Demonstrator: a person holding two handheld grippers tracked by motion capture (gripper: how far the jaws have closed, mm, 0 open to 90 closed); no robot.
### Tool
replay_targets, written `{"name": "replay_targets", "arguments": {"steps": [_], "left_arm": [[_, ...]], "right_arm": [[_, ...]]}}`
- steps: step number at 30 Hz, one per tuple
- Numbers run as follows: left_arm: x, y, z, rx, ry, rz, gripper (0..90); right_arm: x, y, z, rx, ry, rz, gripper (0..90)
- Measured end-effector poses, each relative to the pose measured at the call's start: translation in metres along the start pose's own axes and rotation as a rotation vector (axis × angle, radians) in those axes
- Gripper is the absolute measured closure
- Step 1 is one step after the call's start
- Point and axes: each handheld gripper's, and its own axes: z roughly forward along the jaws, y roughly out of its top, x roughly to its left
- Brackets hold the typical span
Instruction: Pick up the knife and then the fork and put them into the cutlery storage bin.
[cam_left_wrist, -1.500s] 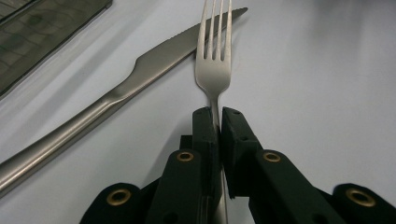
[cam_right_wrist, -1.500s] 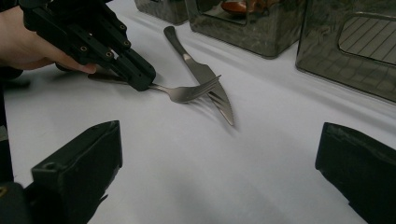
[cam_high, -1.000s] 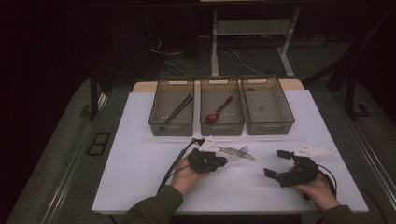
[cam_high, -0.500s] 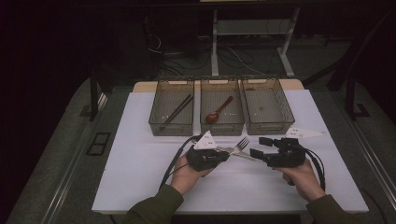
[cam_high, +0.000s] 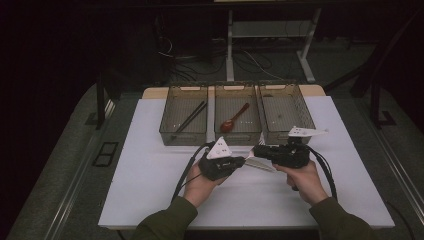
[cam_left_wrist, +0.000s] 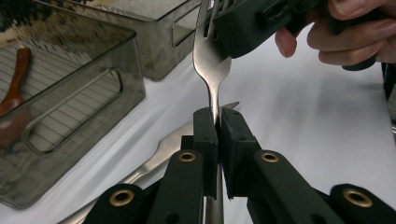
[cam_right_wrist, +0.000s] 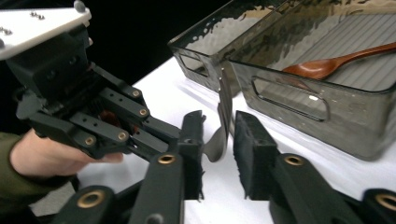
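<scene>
Left tool (cam_left_wrist: 217, 116) is clamped tight on the fork (cam_left_wrist: 210, 70) at its neck, holding it up over the desk (cam_high: 150, 190), at 6 o'clock from the middle bin (cam_high: 237, 139). Right tool (cam_right_wrist: 219, 140) has just been closing around the prongs but isn't pinching yet; there's a gap on one side.

Risks as I see them: thin slick metal taken edge-on could twist or slip out, and if the left lets go too soon it drops.

Count: three bins, one wooden spoon (cam_high: 234, 119), two chopsticks (cam_high: 190, 119), one fork, plus one more metal piece (cam_left_wrist: 154, 158) lying flat on the desk.
</scene>
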Motion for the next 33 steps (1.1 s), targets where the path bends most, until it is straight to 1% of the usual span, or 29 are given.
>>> {"name": "replay_targets", "arguments": {"steps": [2, 4, 7, 8, 10, 13, 14, 16, 17, 19, 21, 22, 24, 26, 28, 33], "left_arm": [[0.000, 0.000, 0.000, 0.000, 0.003, 0.003, 84.5], [0.000, 0.000, -0.001, -0.007, 0.015, 0.004, 84.4], [0.001, 0.001, -0.002, -0.032, 0.005, -0.016, 83.5], [0.001, 0.001, -0.003, -0.036, 0.006, -0.013, 82.7], [0.001, 0.001, -0.004, -0.039, 0.012, -0.003, 76.6], [0.003, 0.001, -0.008, -0.049, 0.013, -0.013, 67.7], [0.004, 0.000, -0.010, -0.052, 0.015, -0.009, 64.8], [0.006, -0.002, -0.015, -0.059, 0.015, -0.007, 59.2], [0.007, -0.003, -0.018, -0.063, 0.008, -0.016, 55.4], [0.011, -0.007, -0.024, -0.065, -0.003, -0.022, 51.0], [0.014, -0.012, -0.028, -0.051, -0.010, -0.025, 46.6], [0.015, -0.013, -0.030, -0.049, -0.009, -0.022, 45.5], [0.018, -0.019, -0.036, -0.045, -0.020, -0.036, 42.4], [0.020, -0.023, -0.042, -0.047, -0.020, -0.045, 40.5], [0.022, -0.029, -0.049, -0.043, -0.029, -0.040, 40.2], [0.025, -0.044, -0.064, -0.045, -0.025, -0.052, 34.4]], "right_arm": [[-0.001, 0.001, 0.003, -0.005, 0.003, 0.009, 80.2], [-0.001, 0.001, 0.004, -0.013, 0.007, 0.009, 82.8], [0.000, 0.003, 0.004, -0.020, -0.010, 0.000, 85.4], [0.001, 0.004, 0.004, -0.022, -0.014, -0.006, 85.8], [0.000, 0.006, 0.004, -0.033, -0.011, -0.007, 86.0], [0.000, 0.009, 0.001, -0.037, -0.023, -0.026, 86.0], [0.000, 0.010, 0.000, -0.040, -0.027, -0.023, 86.0], [-0.001, 0.012, -0.002, -0.033, -0.044, -0.038, 86.0], [-0.002, 0.013, -0.004, -0.032, -0.054, -0.046, 86.0], [-0.005, 0.016, -0.008, -0.031, -0.066, -0.041, 86.0], [-0.008, 0.018, -0.012, -0.036, -0.076, -0.048, 86.0], [-0.010, 0.020, -0.014, -0.038, -0.082, -0.049, 86.0], [-0.013, 0.024, -0.019, -0.044, -0.090, -0.050, 86.0], [-0.016, 0.027, -0.022, -0.050, -0.096, -0.045, 86.0], [-0.020, 0.031, -0.026, -0.054, -0.107, -0.047, 86.0], [-0.028, 0.044, -0.036, -0.056, -0.132, -0.048, 86.0]]}}
